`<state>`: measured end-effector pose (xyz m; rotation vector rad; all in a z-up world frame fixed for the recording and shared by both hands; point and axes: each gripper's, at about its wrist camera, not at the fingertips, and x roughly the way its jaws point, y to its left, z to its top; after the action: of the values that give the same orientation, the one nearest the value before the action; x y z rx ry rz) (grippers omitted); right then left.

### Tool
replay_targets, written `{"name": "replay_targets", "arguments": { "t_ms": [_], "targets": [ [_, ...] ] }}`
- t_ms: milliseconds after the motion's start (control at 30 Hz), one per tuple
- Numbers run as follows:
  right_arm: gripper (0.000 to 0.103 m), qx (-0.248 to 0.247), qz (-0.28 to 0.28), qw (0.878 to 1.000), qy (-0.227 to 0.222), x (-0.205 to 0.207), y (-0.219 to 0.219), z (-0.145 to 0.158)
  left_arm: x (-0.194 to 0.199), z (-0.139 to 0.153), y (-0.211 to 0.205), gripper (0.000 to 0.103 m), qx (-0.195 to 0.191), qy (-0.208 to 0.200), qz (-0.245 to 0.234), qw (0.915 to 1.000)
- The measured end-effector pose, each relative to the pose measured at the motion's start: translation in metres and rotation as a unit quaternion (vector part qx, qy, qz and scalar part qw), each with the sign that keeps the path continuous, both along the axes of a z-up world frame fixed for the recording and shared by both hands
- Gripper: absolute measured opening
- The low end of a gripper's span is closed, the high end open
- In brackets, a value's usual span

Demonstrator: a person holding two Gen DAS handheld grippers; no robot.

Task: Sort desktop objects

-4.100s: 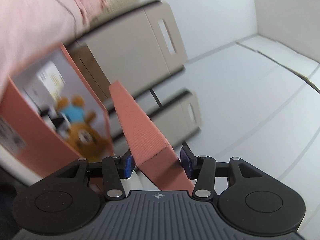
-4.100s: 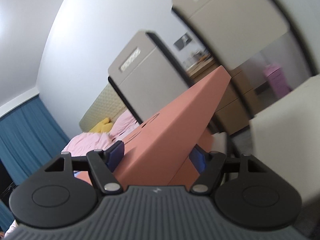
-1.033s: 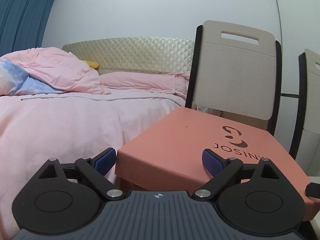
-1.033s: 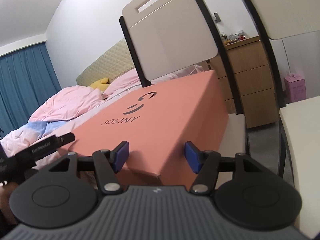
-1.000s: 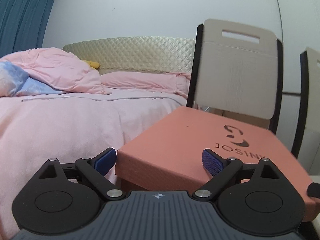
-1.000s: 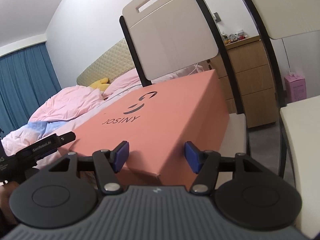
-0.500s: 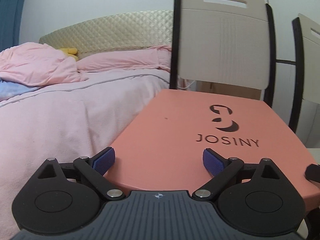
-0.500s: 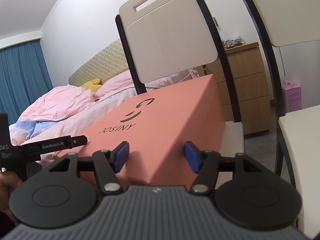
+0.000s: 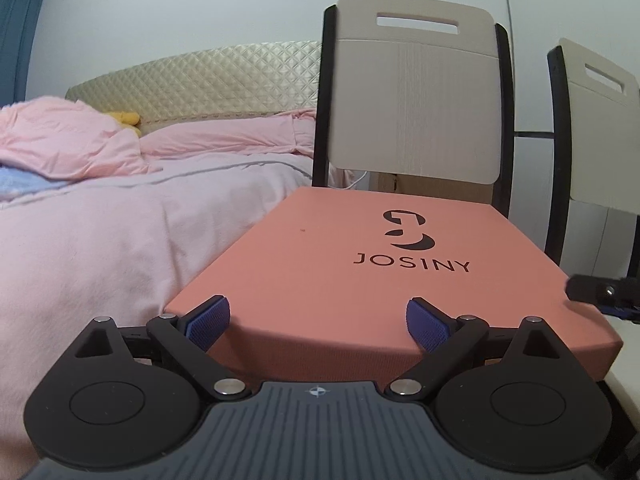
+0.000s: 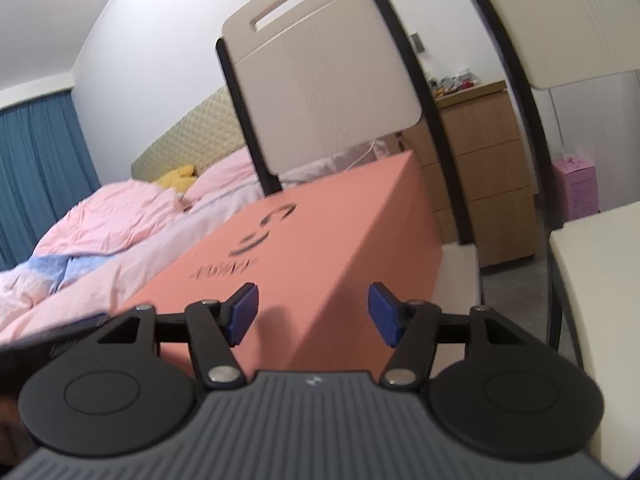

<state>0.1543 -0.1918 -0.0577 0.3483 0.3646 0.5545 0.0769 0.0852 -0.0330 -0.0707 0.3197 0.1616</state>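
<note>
From the left wrist, the left gripper [image 9: 318,320] stands spread at the near edge of the salmon box [image 9: 360,264] on the chair [image 9: 412,100], while from the right wrist the right gripper [image 10: 312,314], spread and apparently untouching, should clear its corner gently.

The salmon-orange cardboard box [image 9: 360,264] lies flat with its lid closed, resting on the seat of a chair [image 9: 412,108] whose pale backrest rises just behind its far end. Its broad top bears a dark curved logo and the word JOSINY in capitals, reading upright from the left wrist view. The bed [image 9: 120,220] with pink covers lies just beside its left edge.
</note>
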Motion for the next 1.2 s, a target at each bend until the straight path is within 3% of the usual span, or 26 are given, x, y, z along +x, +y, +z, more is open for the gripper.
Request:
{"name": "replay_targets", "arguments": {
  "t_ms": [100, 300, 367, 567, 933, 1200],
  "targets": [
    [0.062, -0.008, -0.008, 1.000, 0.003, 0.022, -0.001, 0.004, -0.007, 0.000, 0.006, 0.097, -0.019, -0.003, 0.002, 0.9998],
    [0.061, 0.011, 0.001, 0.999, 0.037, 0.083, -0.001, -0.003, -0.013, -0.002, 0.007, 0.097, -0.019, -0.004, 0.000, 0.9998],
    [0.051, 0.021, 0.000, 0.999, 0.034, 0.097, -0.002, -0.004, -0.012, -0.004, 0.009, 0.098, -0.028, -0.007, -0.006, 0.9996],
    [0.040, 0.049, -0.010, 0.998, 0.047, 0.122, -0.011, -0.005, -0.003, -0.004, 0.023, 0.098, -0.084, 0.008, -0.024, 0.9962],
    [0.040, -0.018, -0.025, 0.997, 0.065, 0.162, 0.005, -0.002, 0.016, 0.001, 0.024, 0.103, -0.064, 0.019, -0.002, 0.9978],
    [0.040, -0.037, -0.029, 0.998, 0.048, 0.146, 0.009, -0.002, 0.011, 0.000, 0.028, 0.103, -0.065, 0.018, -0.006, 0.9977]
  ]
}}
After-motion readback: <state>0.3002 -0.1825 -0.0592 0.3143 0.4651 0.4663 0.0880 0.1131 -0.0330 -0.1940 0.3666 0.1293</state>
